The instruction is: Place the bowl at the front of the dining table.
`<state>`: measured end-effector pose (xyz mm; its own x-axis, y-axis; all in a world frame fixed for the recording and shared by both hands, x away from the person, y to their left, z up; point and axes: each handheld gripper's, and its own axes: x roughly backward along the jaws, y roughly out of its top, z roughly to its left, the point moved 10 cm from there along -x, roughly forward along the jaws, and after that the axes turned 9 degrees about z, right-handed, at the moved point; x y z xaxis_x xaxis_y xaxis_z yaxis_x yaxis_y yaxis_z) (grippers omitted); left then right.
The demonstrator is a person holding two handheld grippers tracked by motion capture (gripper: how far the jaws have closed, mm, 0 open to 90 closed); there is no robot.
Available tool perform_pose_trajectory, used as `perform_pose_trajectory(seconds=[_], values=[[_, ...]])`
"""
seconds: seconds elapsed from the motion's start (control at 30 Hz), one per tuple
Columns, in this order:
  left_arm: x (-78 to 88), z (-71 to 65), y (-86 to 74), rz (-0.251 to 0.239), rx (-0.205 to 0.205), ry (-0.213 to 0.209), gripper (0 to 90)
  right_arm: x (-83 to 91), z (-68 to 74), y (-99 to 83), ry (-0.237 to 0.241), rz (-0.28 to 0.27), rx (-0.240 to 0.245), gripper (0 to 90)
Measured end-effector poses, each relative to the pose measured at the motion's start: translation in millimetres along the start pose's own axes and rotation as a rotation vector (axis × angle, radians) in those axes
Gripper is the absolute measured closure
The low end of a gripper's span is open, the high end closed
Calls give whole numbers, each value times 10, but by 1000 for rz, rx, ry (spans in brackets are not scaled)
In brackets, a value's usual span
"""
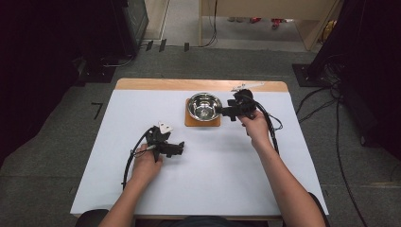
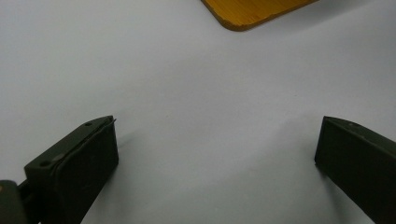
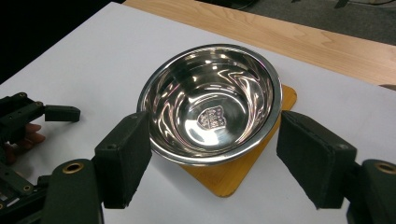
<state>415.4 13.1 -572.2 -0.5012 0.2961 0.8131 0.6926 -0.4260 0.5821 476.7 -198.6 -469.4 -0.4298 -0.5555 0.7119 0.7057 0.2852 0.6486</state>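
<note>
A shiny steel bowl (image 1: 204,106) (image 3: 212,100) stands empty on a square wooden board (image 1: 202,122) (image 3: 224,179) at the middle back of the table. My right gripper (image 1: 222,112) (image 3: 212,135) is just right of the bowl, level with its rim. It is open, its wide-spread jaws framing the bowl's near side without touching it. My left gripper (image 1: 180,147) (image 2: 217,126) rests low over the white table cover in front of the board, open with nothing between its jaws. One corner of the board (image 2: 247,11) lies ahead of it.
A white sheet (image 1: 213,165) covers the table, leaving a strip of bare wood (image 1: 156,84) along the far edge. Cables (image 1: 130,161) trail from both grippers. Dark equipment and floor cables surround the table. The left gripper (image 3: 28,116) is at the left of the right gripper view.
</note>
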Motion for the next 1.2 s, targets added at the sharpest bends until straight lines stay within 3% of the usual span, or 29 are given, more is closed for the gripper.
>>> perform_pose_trajectory(seconds=[0.6,0.7,1.2], values=[[0,1,1,-1,-2,0,0,4,86,-292,-11,36,34,262],[0,-1,0,0,0,-1,0,-17,106,-354,16,53,33,262],[-1,-2,1,-1,1,-1,0,-105,90,-658,11,104,41,262]])
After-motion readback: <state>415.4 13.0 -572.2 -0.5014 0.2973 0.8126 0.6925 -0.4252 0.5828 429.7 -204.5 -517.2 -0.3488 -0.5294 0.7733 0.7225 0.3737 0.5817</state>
